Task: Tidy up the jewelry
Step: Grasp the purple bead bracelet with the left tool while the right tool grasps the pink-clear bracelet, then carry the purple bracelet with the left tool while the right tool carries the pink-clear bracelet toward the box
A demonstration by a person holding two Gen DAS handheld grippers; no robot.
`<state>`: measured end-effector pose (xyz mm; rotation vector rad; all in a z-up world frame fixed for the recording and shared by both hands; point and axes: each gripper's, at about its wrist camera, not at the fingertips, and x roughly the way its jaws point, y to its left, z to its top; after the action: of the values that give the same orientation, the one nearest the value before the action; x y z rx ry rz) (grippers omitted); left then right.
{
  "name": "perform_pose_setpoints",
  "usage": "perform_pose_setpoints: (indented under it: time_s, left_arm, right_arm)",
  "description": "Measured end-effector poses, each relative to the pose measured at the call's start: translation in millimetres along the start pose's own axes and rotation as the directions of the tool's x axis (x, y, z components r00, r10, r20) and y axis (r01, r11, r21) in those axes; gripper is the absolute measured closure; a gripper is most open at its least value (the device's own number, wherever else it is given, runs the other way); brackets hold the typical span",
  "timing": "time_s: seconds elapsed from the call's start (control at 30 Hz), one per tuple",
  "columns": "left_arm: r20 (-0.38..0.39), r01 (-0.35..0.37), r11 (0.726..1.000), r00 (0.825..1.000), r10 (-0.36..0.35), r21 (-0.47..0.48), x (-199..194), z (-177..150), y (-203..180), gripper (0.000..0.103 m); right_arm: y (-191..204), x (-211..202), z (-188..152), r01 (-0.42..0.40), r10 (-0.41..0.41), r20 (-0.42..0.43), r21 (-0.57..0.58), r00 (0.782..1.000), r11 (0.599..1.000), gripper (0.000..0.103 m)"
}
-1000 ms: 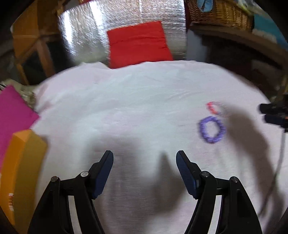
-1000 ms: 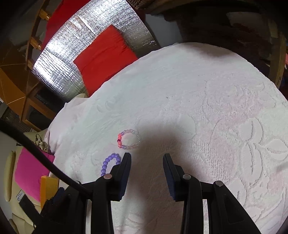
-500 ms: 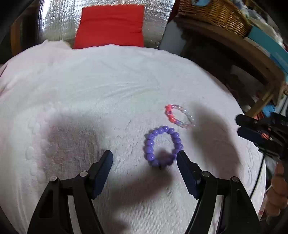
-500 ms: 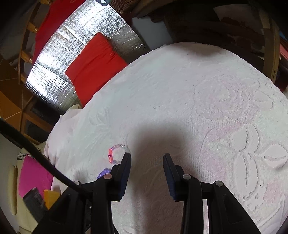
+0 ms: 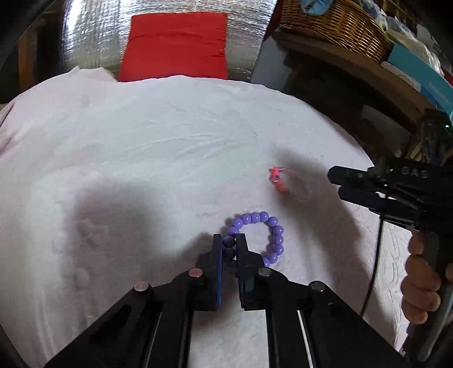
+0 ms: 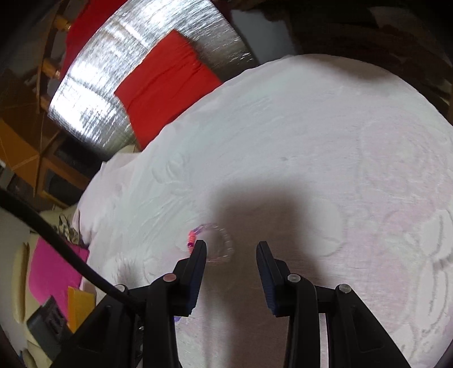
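Note:
A purple bead bracelet (image 5: 264,232) lies on the white embossed cloth (image 5: 141,169). My left gripper (image 5: 229,245) is shut on the near-left beads of the purple bracelet. A smaller bracelet of clear and red-pink beads (image 5: 279,182) lies just beyond it, blurred; it also shows in the right wrist view (image 6: 215,240). My right gripper (image 6: 230,252) is open, low over the cloth, its left finger beside the clear bracelet. It also shows in the left wrist view (image 5: 339,184) at the right, held by a hand.
A red cushion (image 5: 175,45) leans on a silver foil panel (image 5: 85,34) behind the table. A wicker basket (image 5: 334,22) sits on a wooden shelf at right. Pink (image 6: 53,271) and orange (image 6: 79,305) items lie off the table's left.
My left gripper moved forward and closed on the purple bracelet. My right gripper shifted toward the clear and pink bracelet, which now lies between its fingers' reach.

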<state>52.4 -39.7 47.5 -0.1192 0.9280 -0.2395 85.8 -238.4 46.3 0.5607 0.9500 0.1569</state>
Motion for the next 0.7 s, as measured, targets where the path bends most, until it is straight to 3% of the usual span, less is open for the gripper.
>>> perform_pose_setpoints:
  time_s: [0.03,0.1,0.17,0.37,0.47,0.53,0.6,0.7]
  left_arm:
    - [0.002,0.001,1.0,1.0,-0.001,-0.009,-3.1,-0.2,3.9,0.094]
    - [0.015,-0.012,1.0,1.0,0.012,-0.021,-12.8,-1.7,12.0,0.094]
    - [0.025,-0.034,0.999,0.999,0.034,-0.024,-22.0,-4.8,19.4,0.094]
    - [0.015,-0.093,0.995,0.995,0.094,-0.018,-36.2,-18.6,39.2,0.094]
    - [0.0,-0.113,0.993,0.994,0.113,-0.038,-38.7,-22.6,57.4,0.094]
    - [-0.008,-0.12,0.992,0.993,0.119,-0.05,-39.5,-23.3,66.1,0.094]
    - [-0.012,-0.12,0.991,0.993,0.12,-0.054,-43.1,-25.1,72.9,0.094]
    - [-0.021,-0.116,0.992,0.993,0.115,-0.053,-44.0,-26.0,78.0,0.094]
  right_arm:
    - [4.9,3.4,0.0,0.005,-0.005,-0.005,-0.012,1.0,1.0,0.063]
    - [12.7,9.9,-0.9,0.017,-0.017,-0.01,-0.028,1.0,0.999,0.046]
    - [19.1,16.0,-3.4,0.041,-0.041,-0.001,-0.046,0.999,0.998,0.04]
    - [39.8,45.2,-12.0,0.169,-0.17,0.005,-0.138,0.985,0.976,0.041]
    - [53.3,53.2,-19.1,0.27,-0.258,0.08,-0.223,0.963,0.937,0.058]
    - [60.4,56.5,-23.5,0.301,-0.282,0.106,-0.278,0.954,0.912,0.079]
    - [59.8,55.2,-26.3,0.318,-0.295,0.119,-0.308,0.948,0.897,0.087]
    - [58.6,50.0,-29.1,0.299,-0.284,0.093,-0.317,0.954,0.9,0.087]
